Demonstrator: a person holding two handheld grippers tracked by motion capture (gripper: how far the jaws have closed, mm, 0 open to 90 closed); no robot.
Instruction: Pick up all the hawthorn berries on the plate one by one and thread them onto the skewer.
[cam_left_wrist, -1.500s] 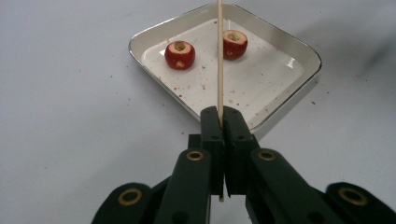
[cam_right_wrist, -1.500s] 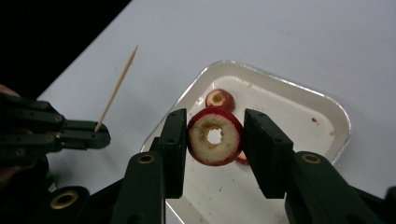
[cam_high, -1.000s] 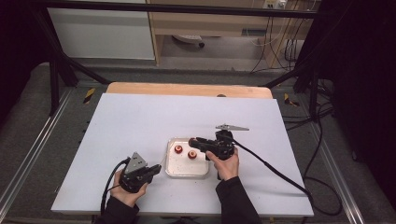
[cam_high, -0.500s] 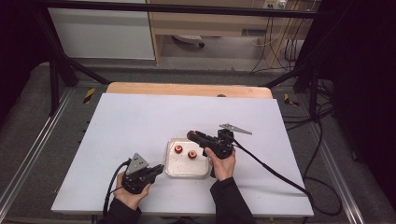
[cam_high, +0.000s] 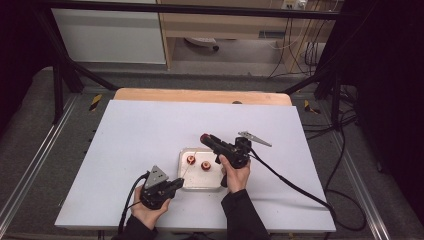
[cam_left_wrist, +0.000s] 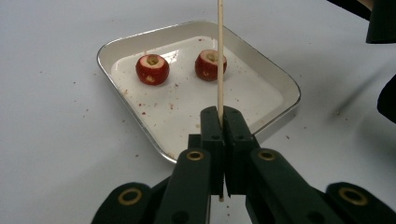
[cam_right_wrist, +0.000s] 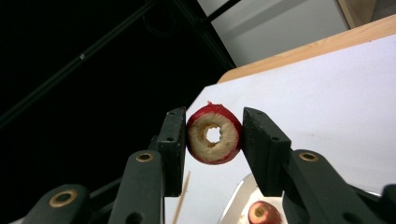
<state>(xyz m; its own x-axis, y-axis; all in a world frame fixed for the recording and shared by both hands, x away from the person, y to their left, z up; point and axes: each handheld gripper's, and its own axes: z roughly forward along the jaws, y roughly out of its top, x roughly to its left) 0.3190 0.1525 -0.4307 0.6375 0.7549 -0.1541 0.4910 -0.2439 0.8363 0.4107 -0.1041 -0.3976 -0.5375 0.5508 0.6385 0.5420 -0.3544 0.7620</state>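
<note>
White table (cam_high: 140, 130) has lots of bare room from 9 through 12 o'clock of the tray (cam_high: 192, 183); wooden edge strip (cam_high: 200, 95) runs along the far side, dark floor and metal rails beyond. Tray sits near the front edge, centre.

Left gripper (cam_high: 176, 183) at the tray's 8 o'clock, jaws pinched tight on a thin wooden skewer (cam_left_wrist: 220, 60), which runs out over the tray. Right gripper (cam_high: 206, 138) lifted above the tray's 1 o'clock corner, jaws narrow, clamped on a cored red fruit piece (cam_right_wrist: 214, 134), hole facing the right gripper camera.

Two more cored red fruits (cam_left_wrist: 152, 69) (cam_left_wrist: 210, 64) lie in the tray's far half, apart from each other, just beside the skewer line. Crumbs scattered in the tray and on the table around it. Black cables trail off toward 4 and 7 o'clock. White cabinet (cam_high: 110, 35) and wooden shelf unit (cam_high: 225, 25) behind the table.
</note>
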